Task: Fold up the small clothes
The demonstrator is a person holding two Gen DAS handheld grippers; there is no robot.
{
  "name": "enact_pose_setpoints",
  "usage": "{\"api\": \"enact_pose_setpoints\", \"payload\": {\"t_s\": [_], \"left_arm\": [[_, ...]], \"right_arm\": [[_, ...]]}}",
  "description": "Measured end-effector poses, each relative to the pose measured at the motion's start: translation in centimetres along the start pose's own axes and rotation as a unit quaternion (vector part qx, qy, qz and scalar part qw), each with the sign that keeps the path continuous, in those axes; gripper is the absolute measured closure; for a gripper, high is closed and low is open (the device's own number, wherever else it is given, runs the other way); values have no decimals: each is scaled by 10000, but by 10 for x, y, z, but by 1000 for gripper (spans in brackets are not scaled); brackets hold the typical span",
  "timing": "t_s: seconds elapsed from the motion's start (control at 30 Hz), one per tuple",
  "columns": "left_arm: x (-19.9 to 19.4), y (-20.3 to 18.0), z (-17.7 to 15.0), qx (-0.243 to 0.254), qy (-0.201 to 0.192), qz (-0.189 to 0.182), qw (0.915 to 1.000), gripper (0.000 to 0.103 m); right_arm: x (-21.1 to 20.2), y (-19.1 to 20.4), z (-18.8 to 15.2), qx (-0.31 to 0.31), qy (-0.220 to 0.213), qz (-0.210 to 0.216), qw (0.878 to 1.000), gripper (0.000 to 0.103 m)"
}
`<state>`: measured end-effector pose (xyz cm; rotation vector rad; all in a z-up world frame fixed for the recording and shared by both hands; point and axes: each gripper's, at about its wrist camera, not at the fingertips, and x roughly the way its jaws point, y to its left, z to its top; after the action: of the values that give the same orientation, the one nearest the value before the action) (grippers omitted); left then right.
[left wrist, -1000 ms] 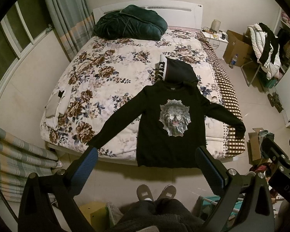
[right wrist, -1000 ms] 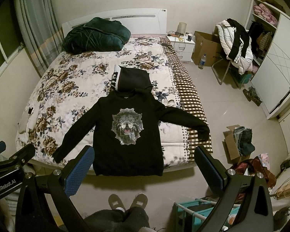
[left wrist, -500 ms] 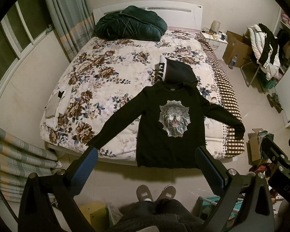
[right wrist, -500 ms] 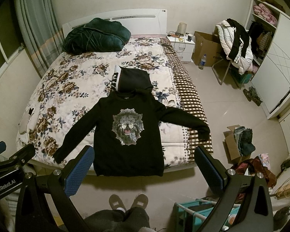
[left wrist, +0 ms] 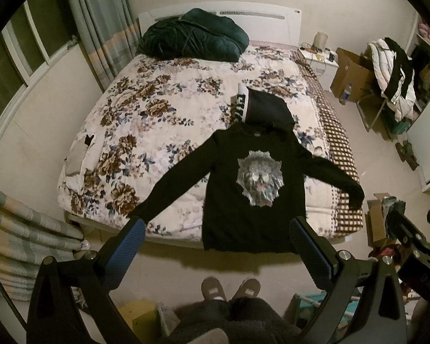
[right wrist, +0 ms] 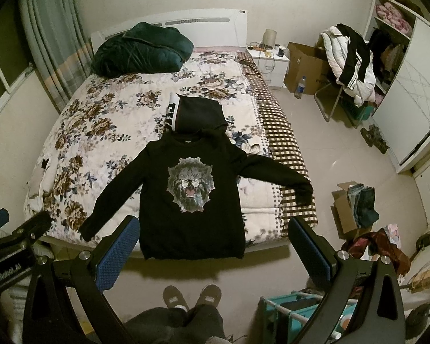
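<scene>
A black hooded sweatshirt (left wrist: pixel 252 172) with a grey lion print lies face up on the near end of the bed, sleeves spread, hem hanging over the bed's foot edge; it also shows in the right wrist view (right wrist: pixel 190 197). My left gripper (left wrist: pixel 216 243) is open and empty, held high above the floor in front of the hem. My right gripper (right wrist: pixel 212 243) is open and empty too, at the same height beside it. Neither touches the sweatshirt.
The bed (left wrist: pixel 157 114) has a floral quilt, with a dark green duvet bundle (left wrist: pixel 192 37) at the headboard. Cardboard boxes (right wrist: pixel 349 209), a clothes-laden chair (right wrist: pixel 347 66), a wardrobe (right wrist: pixel 410 91) and a teal rack (right wrist: pixel 295 312) stand right. The person's slippered feet (right wrist: pixel 192 295) are below.
Both views have shifted very slightly; the sweatshirt and both open grippers stay as they were.
</scene>
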<state>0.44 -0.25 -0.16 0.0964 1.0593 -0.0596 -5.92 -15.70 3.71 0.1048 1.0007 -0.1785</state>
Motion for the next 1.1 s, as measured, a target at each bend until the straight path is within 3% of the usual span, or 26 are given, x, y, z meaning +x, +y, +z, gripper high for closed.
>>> {"api": "enact_pose_setpoints", "payload": {"t_s": [0.17,0.27,0.4,0.5,0.73,0.87,1.03,1.1], "left_arm": [[27,-26,46,61,-281,96,9995,0],[70,-26,62,155,-443,26,9989,0],[119,-41,70,97,-291,88,9995,0],[175,-73,83,55,111,149,9998,0],[294,-144,92,338,693,592,9953,0],[383,-203,97,405,1203,577,9902,0],[472,-267,88,845,1455,593,9840,0],[502,-286,81,1011,1564,595,9807,0]], "right_arm": [[37,-8,8,402,82,8,9992,0],[81,-34,13,996,174,-7,9949,0],[156,-94,16,1953,265,-101,9803,0],[222,-155,12,2759,510,-66,9598,0],[404,-331,-27,4565,1031,-15,8837,0],[491,-404,-47,4997,1132,-146,8586,0],[592,-475,-89,5522,1259,-256,8238,0],[632,-496,-108,5623,1393,-236,8148,5]]}}
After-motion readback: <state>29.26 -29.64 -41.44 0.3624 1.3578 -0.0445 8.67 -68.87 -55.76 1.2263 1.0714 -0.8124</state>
